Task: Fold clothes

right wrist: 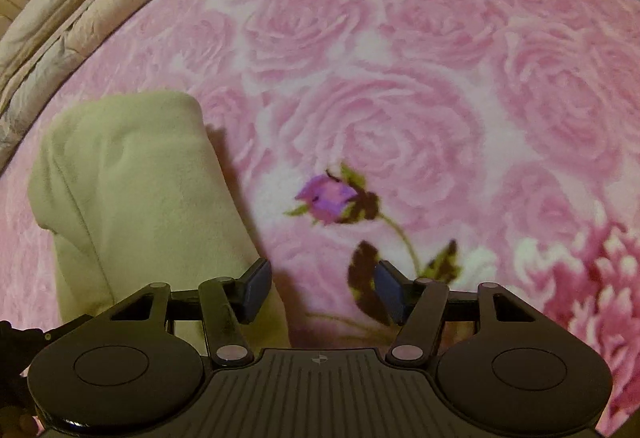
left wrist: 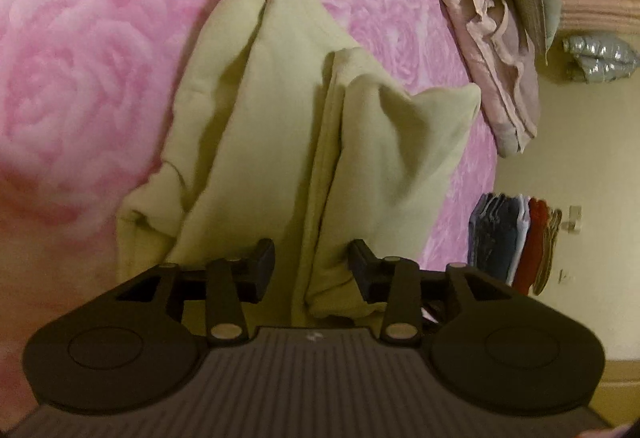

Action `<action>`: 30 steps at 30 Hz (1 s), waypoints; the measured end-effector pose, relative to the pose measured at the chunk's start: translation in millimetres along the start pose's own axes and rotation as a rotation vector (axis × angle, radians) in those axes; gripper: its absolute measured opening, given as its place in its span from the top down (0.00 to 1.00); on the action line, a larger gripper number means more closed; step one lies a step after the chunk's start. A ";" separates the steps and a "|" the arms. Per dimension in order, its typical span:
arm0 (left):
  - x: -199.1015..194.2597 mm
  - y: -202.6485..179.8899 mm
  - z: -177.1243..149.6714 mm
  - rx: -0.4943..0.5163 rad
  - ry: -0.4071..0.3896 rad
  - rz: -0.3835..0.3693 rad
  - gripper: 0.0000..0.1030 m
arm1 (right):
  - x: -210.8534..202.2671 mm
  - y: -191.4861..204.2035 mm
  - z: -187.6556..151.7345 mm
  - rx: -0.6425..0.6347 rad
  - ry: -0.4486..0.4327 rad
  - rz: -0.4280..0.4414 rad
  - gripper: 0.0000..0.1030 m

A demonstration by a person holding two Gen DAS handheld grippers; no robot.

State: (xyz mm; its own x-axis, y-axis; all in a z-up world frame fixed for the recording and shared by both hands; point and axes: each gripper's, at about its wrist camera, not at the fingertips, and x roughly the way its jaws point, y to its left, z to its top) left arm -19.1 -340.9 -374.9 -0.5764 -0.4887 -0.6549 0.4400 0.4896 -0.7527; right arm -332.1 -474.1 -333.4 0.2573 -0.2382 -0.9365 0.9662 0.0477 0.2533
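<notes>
Lying between parted left fingers, ungripped: pale green garment; beside, outside parted, empty right fingers.

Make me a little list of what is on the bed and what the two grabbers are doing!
bed cover: pink blanket printed with roses
clothes being folded: a pale green garment, lying in long loose folds on the blanket
left hand-held gripper: open, with green cloth between its fingers, pads not pressing it
right hand-held gripper: open, over bare blanket, the garment at its left finger
bed edge: a crumpled beige quilt
background: a stack of folded clothes, blue, white, red and tan
</notes>
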 end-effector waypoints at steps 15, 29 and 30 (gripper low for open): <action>-63.0 -17.5 6.4 0.198 -0.124 -0.029 0.88 | -13.2 36.2 -8.0 -0.158 0.007 0.113 0.47; -60.9 39.7 14.2 0.055 -0.179 0.026 0.82 | 14.8 82.5 -26.3 -0.333 0.005 0.153 0.47; -62.0 41.2 16.4 0.034 -0.168 0.021 0.80 | 13.8 83.0 -24.1 -0.343 0.010 0.155 0.47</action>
State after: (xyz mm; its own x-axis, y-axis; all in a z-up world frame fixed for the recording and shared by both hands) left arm 46.0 -302.3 -366.5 -0.4453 -0.5940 -0.6700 0.4752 0.4775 -0.7391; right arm -248.0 -450.1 -331.2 0.3995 -0.1936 -0.8960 0.8645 0.4048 0.2980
